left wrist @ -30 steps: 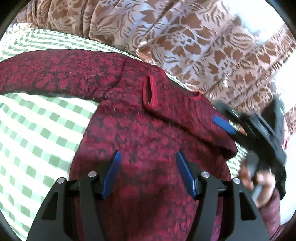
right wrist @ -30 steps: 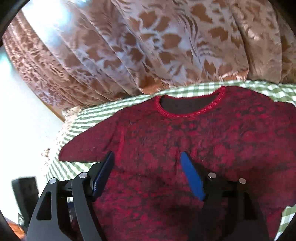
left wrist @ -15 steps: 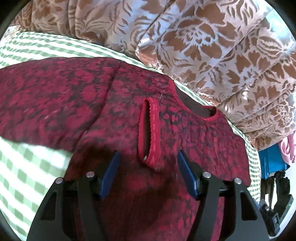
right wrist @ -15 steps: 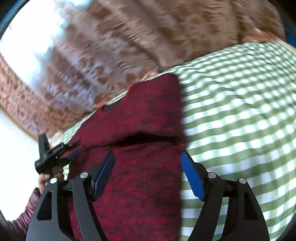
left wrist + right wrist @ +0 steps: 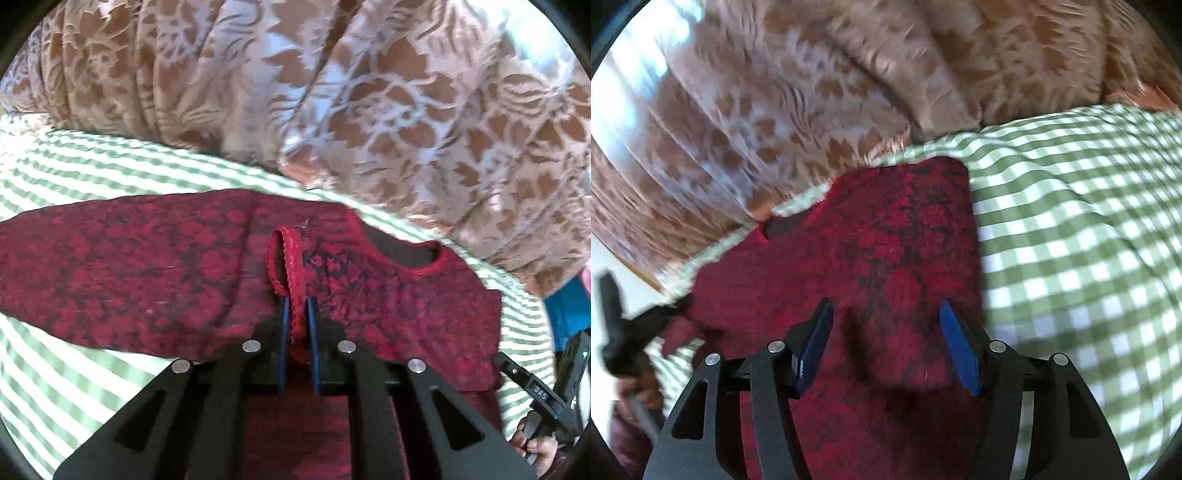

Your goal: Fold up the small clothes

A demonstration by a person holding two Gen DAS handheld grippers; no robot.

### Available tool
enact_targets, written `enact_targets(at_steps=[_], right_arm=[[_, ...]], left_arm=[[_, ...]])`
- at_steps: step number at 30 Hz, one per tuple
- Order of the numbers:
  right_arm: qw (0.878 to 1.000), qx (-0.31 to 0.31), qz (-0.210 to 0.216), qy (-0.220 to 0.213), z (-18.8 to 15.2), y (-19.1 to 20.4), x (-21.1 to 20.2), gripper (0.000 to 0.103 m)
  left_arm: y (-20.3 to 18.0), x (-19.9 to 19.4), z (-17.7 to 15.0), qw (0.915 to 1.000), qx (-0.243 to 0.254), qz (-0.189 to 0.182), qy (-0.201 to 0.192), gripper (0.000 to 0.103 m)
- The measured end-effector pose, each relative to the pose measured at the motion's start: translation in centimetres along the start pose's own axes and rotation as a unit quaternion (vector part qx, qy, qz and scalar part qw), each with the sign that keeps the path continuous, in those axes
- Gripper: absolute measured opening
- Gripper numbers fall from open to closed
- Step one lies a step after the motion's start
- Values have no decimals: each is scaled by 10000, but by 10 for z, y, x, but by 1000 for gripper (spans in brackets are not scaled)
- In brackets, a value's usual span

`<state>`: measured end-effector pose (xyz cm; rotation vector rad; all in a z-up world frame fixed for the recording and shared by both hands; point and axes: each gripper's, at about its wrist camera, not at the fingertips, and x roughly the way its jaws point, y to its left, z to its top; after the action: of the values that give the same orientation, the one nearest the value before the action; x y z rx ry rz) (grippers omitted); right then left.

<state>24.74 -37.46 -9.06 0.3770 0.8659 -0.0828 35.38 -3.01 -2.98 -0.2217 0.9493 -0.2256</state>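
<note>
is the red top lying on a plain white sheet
No, the red top lies on a green and white checked cloth, which shows around it in both wrist views.

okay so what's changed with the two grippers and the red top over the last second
The left gripper, open over the red top a second ago, is closing on the trimmed cuff of the folded-in sleeve. The right gripper swung from the neckline to the top's right edge; its jaws are closing with cloth between them, not yet gripped. The top stays flat on the green checked cloth.
</note>
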Motion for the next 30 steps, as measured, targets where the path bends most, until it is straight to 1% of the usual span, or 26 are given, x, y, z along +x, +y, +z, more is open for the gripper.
enact_targets(at_steps=[2, 3, 4, 6, 7, 9, 10, 11, 12, 13, 14, 15, 16, 17, 18, 19, 20, 21, 22, 24, 25, 26, 27, 28, 29, 30], right_arm=[[9989, -198, -413, 29, -3, 6, 19, 60], [9982, -271, -528, -46, -6, 9, 22, 60], [9968, -410, -675, -152, -10, 14, 24, 61], [9945, -593, -836, -231, -14, 19, 24, 62], [9939, -629, -862, -261, -15, 19, 24, 62], [9943, -616, -833, -261, -16, 16, 25, 63], [9940, -633, -845, -277, -17, 16, 25, 64], [9938, -652, -858, -288, -17, 17, 24, 64], [9936, -667, -861, -288, -17, 17, 25, 65], [9935, -674, -874, -287, -16, 17, 26, 65], [9933, -686, -887, -290, -16, 17, 25, 66], [9931, -705, -889, -289, -17, 19, 26, 67], [9930, -731, -887, -277, -16, 20, 26, 70], [9925, -755, -926, -271, -16, 22, 25, 72], [9918, -789, -971, -268, -15, 24, 24, 74], [9901, -863, -1070, -284, -14, 29, 19, 82], [9885, -926, -1145, -338, -16, 34, 13, 93], [9863, -1018, -1201, -489, -20, 43, 3, 94], [9858, -1088, -1139, -573, -24, 49, -3, 94], [9854, -1300, -900, -636, -36, 64, -16, 94], [9850, -1446, -739, -588, -46, 74, -20, 96], [9845, -1579, -566, -507, -55, 83, -21, 96], [9840, -1662, -464, -447, -62, 88, -22, 96], [9826, -1802, -328, -317, -73, 97, -19, 96], [9814, -1887, -274, -235, -80, 103, -17, 96], [9803, -1953, -247, -179, -86, 108, -14, 96]], left_arm=[[7, 15, -4, 9995, 43, 270, 166, 8], [12, 29, -9, 9986, 27, 378, 370, 8], [17, 38, -15, 9982, -4, 391, 466, 11], [20, 36, -20, 9991, -4, 328, 284, 11], [20, 34, -21, 9991, -43, 307, 271, 12], [25, 29, -22, 9992, -252, 165, 276, 25], [31, 23, -22, 9988, -428, -43, 254, 35], [36, 17, -25, 9983, -515, -153, 231, 38], [42, 9, -28, 9975, -632, -261, 191, 38], [45, 3, -30, 9967, -727, -334, 166, 41], [58, -9, -33, 9948, -974, -280, 78, 52], [62, -12, -36, 9933, -1121, -273, -8, 54], [74, -20, -39, 9910, -1289, -352, -91, 55], [90, -29, -43, 9875, -1504, -444, -147, 55], [107, -37, -47, 9840, -1720, -407, -222, 55], [126, -46, -52, 9800, -1929, -362, -328, 56], [140, -51, -55, 9774, -2051, -329, -386, 56], [157, -56, -59, 9740, -2213, -223, -437, 56], [176, -63, -64, 9693, -2408, -73, -488, 57], [220, -75, -74, 9547, -2899, 193, -640, 59], [232, -77, -77, 9505, -3028, 245, -657, 59], [250, -81, -81, 9423, -3266, 274, -683, 59], [269, -84, -85, 9333, -3514, 198, -707, 59], [281, -86, -89, 9267, -3685, 130, -727, 59], [300, -88, -93, 9138, -3987, 57, -769, 57], [312, -89, -94, 9064, -4149, -6, -798, 56]])
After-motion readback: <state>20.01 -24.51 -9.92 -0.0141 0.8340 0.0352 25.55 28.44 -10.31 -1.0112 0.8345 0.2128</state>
